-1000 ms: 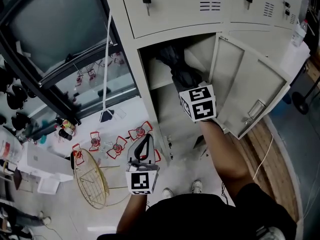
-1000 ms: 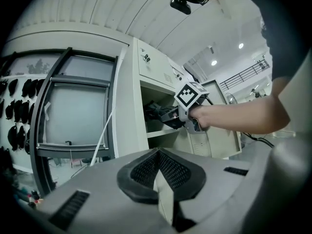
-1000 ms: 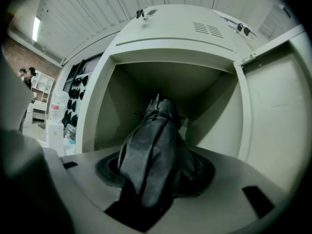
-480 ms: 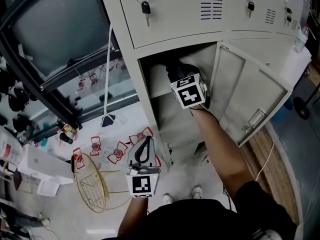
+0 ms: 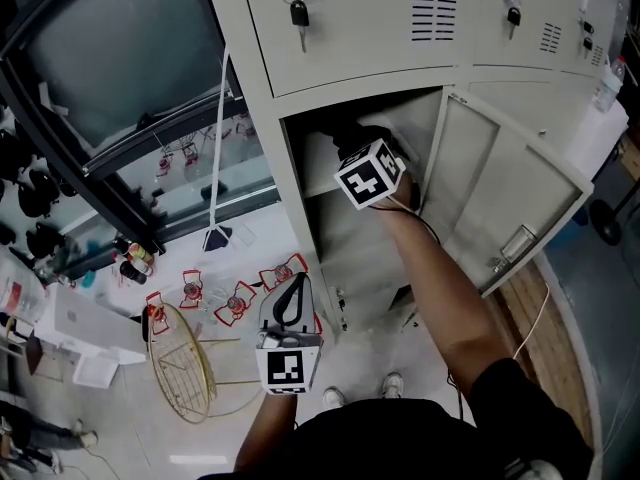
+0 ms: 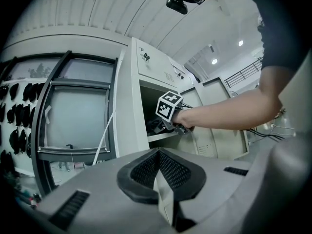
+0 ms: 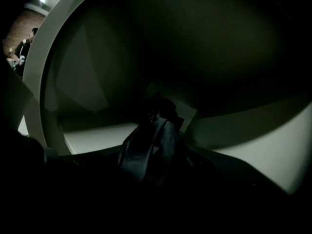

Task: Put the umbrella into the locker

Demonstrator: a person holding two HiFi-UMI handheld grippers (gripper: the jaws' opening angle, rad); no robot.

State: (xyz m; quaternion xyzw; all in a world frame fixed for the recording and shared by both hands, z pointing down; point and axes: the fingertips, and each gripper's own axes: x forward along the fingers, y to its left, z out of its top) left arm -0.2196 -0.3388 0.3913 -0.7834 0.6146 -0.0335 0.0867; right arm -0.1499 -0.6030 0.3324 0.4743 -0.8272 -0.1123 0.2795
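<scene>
The black folded umbrella lies between my right gripper's jaws, which are shut on it. It points into the dark upper compartment of the grey locker, just over the pale shelf. In the head view the right gripper's marker cube sits at the compartment's mouth, and the umbrella shows only as a dark shape behind it. The locker door stands swung open to the right. My left gripper hangs low over the floor, shut and holding nothing.
Keys hang in the locks of the upper doors. On the floor to the left lie a gold wire basket, several red clips and white boxes. A black-framed window fills the left. A cable runs along the right.
My right gripper has moved up and deeper into the locker's upper compartment with the umbrella, rolling as it went. The left gripper has stayed where it was.
</scene>
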